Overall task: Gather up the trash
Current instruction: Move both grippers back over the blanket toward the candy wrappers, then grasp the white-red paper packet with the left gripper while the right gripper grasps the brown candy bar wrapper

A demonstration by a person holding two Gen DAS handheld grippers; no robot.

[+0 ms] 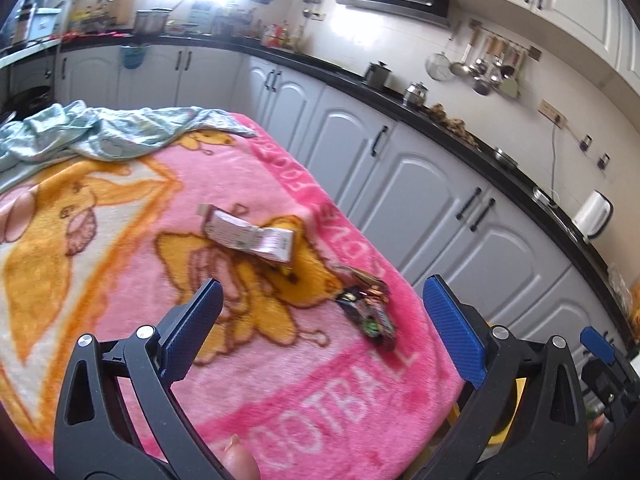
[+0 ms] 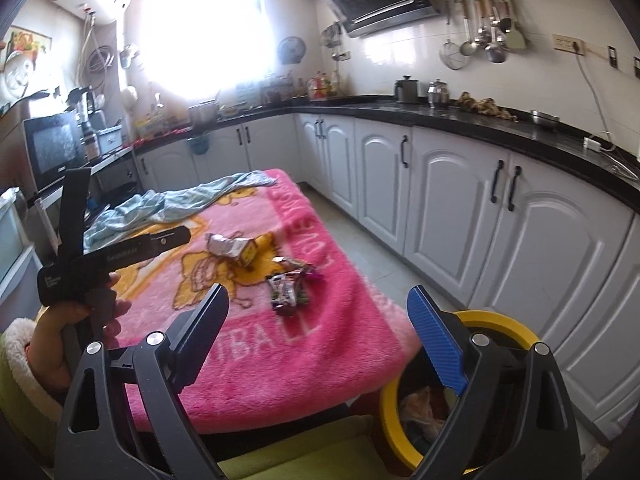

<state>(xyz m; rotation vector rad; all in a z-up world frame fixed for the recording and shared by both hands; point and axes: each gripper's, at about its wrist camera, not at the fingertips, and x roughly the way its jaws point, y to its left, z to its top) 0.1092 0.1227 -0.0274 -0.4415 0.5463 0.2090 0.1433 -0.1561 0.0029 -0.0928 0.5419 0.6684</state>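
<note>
Right now both jaws gape wide, nothing held: left hand-held gripper (image 1: 320, 320), right hand-held gripper (image 2: 320, 328). Crumpled dark wrapper (image 1: 366, 304) and pale flattened packet (image 1: 250, 236) lie on the pink blanket (image 1: 120, 240), near its right edge. Yellow-rimmed bin (image 2: 500, 322) sits just beside that edge. Suggest: straddle one wrapper, pinch low without snagging blanket pile.

Pink blanket (image 1: 248, 364): white capitals woven into its border. The left wrist view shows "OOTBALL" along the near edge, first letter cut off, and fragments "FO" and "VE" along the right edge. The right wrist view shows "TBAL" and "LOVE" on the same border. Print on the flattened carton (image 1: 250, 236), the crumpled wrapper (image 1: 370, 312) and the black handle (image 2: 120, 258) is too small to read.
</note>
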